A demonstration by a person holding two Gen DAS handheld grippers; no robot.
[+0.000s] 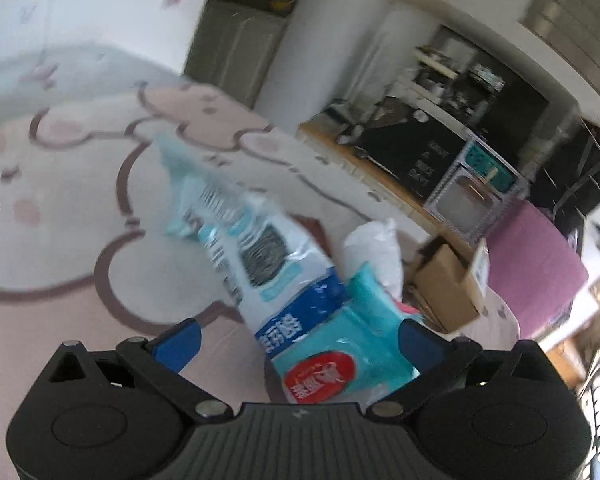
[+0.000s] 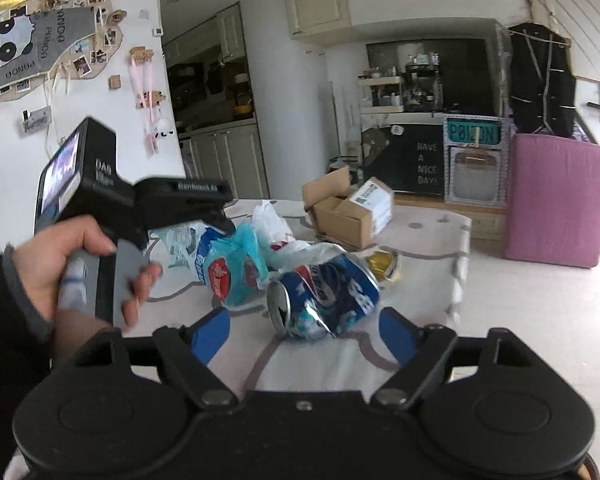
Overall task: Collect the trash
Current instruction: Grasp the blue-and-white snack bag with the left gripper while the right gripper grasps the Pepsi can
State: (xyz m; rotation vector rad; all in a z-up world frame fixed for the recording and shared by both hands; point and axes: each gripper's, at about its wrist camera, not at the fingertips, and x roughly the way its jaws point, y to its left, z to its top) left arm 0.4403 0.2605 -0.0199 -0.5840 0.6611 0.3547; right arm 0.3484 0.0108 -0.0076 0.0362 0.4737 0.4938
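Observation:
A teal, white and blue plastic wrapper [image 1: 300,300] with a red round label lies between the wide-apart blue fingers of my left gripper [image 1: 298,340]. It rests against the right finger, with a gap to the left finger. A person's hand [image 2: 60,264] holds that gripper over the same wrapper [image 2: 224,268] in the right wrist view. A crushed blue can [image 2: 324,300] lies on its side on the pink-and-white patterned cloth [image 2: 320,364]. My right gripper [image 2: 304,332] stands open around its near end, and the pads do not press on it.
Behind the can lie a white plastic bag [image 2: 272,220], a gold-coloured item [image 2: 382,264] and an open cardboard box [image 2: 344,212]. The cloth ends at the right, with bare floor [image 2: 520,320] beyond. A pink cushion block [image 2: 556,200] and a dark counter stand farther back.

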